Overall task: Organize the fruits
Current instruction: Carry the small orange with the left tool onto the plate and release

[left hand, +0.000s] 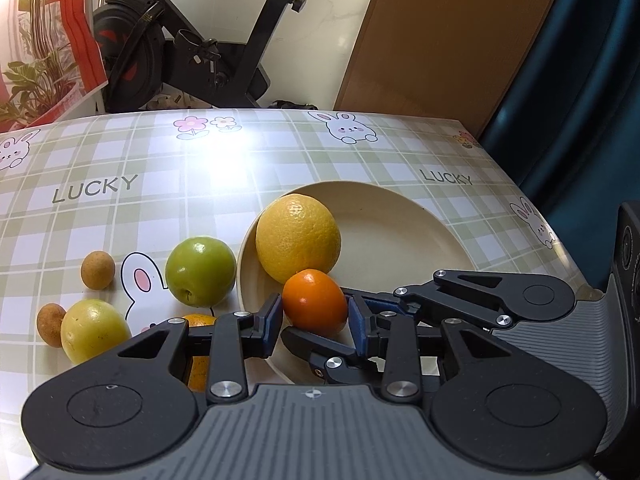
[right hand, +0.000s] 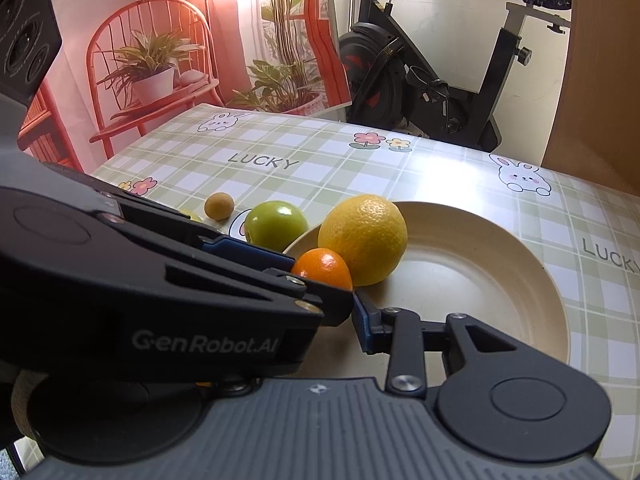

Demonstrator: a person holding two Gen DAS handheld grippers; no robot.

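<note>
A small orange (left hand: 315, 305) sits over the near left rim of a cream plate (left hand: 400, 196), against a big yellow citrus (left hand: 298, 238) lying in the plate. My left gripper (left hand: 314, 314) is shut on the small orange, one blue pad on each side. My right gripper (right hand: 328, 304) comes in from the right. Its right finger (right hand: 362, 320) meets the orange (right hand: 324, 266), and its other finger, hidden in this view behind the left gripper, lies under the fruit in the left wrist view. Whether the orange rests on the plate I cannot tell.
Left of the plate on the checked tablecloth lie a green apple (left hand: 200, 270), a yellow-green fruit (left hand: 94, 330), two small brown fruits (left hand: 98, 270) and another orange (left hand: 198, 320), half under my left gripper. An exercise bike (left hand: 208, 40) stands behind the table. The table edge (left hand: 568, 248) runs close on the right.
</note>
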